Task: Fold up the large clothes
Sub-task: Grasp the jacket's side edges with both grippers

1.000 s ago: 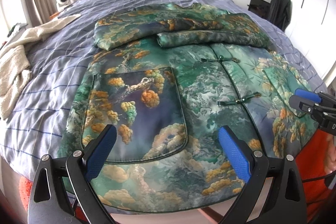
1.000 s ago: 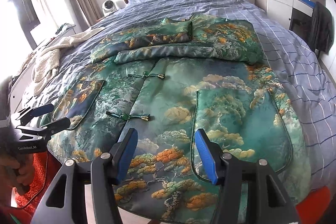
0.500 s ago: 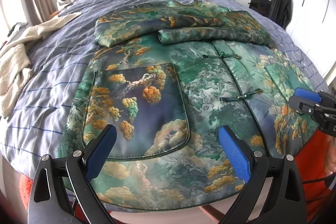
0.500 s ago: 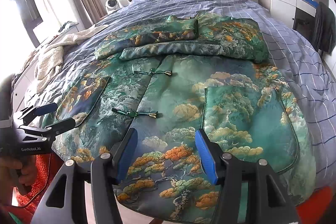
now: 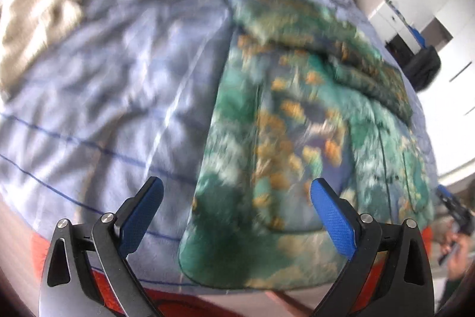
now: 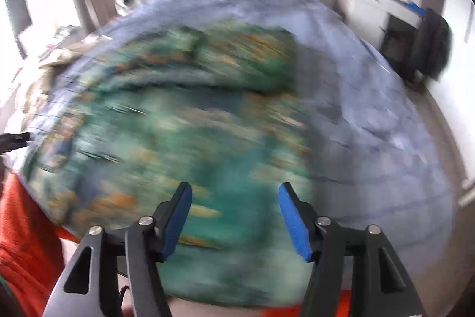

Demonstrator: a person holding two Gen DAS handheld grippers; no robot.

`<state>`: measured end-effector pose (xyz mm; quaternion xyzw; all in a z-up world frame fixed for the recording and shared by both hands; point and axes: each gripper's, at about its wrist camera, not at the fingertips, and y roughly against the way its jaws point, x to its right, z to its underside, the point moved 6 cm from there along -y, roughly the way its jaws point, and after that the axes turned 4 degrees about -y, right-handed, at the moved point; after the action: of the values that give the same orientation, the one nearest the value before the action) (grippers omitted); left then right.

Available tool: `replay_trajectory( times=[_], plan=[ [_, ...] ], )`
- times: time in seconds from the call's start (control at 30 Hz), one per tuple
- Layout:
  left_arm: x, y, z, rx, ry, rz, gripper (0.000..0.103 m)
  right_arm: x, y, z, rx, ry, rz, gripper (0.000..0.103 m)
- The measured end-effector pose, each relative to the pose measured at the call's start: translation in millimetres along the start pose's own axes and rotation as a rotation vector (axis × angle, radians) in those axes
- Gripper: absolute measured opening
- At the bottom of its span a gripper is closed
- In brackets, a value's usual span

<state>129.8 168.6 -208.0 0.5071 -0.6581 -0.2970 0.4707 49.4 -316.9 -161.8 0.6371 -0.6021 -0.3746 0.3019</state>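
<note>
Ahead of both tongs, the green patterned jacket (image 5: 297, 138) is seen spread on the bed (image 5: 118, 79), left tongs (image 5: 237, 216) gaping empty, right tongs (image 6: 234, 216) just widened, nothing gripped.

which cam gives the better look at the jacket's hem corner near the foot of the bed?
Left wrist. The green patterned jacket is only mildly blurred there, and its near-left hem corner shows between the open left tongs. The right wrist view smears the jacket heavily; the hem edges are unreadable.
</note>
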Motion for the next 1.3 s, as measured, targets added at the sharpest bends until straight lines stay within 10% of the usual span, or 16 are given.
replay_trajectory(
  times=[0.17, 0.4, 0.47, 0.53, 0.63, 0.9, 1.3],
  plan=[
    [15.7, -34.0, 24.6, -0.105, -0.110, -0.010, 0.100, 55.5, -25.6, 28.7, -0.204, -0.089, -0.118, 0.063],
    [40.0, -40.9, 34.6, -0.145, -0.165, 0.082, 0.100, 29.8, -48.8, 41.9, -0.271, -0.161, -0.389, 0.065],
    [41.2, -39.4, 36.1, -0.161, -0.166, 0.076, 0.085, 21.5, -52.1, 42.4, -0.285, -0.108, -0.350, 0.059],
    [36.9, -32.7, 34.2, -0.179, -0.154, 0.068, 0.039, 15.2, -48.6, 38.0, -0.289, -0.077, -0.341, 0.032],
    [32.8, -15.0, 24.6, -0.171, -0.100, 0.108, 0.014, 9.0, -29.8, 23.0, -0.265, -0.104, -0.379, 0.015],
    [55.6, 42.1, 12.2, -0.074, -0.123, 0.151, 0.012, -5.1, 23.9, -15.9, -0.161, -0.134, -0.427, 0.014],
    [29.9, 96.9, 109.8, -0.237, -0.160, 0.147, 0.012, -9.8, 80.4, 55.5, -0.338, -0.211, -0.526, 0.012]
  ],
)
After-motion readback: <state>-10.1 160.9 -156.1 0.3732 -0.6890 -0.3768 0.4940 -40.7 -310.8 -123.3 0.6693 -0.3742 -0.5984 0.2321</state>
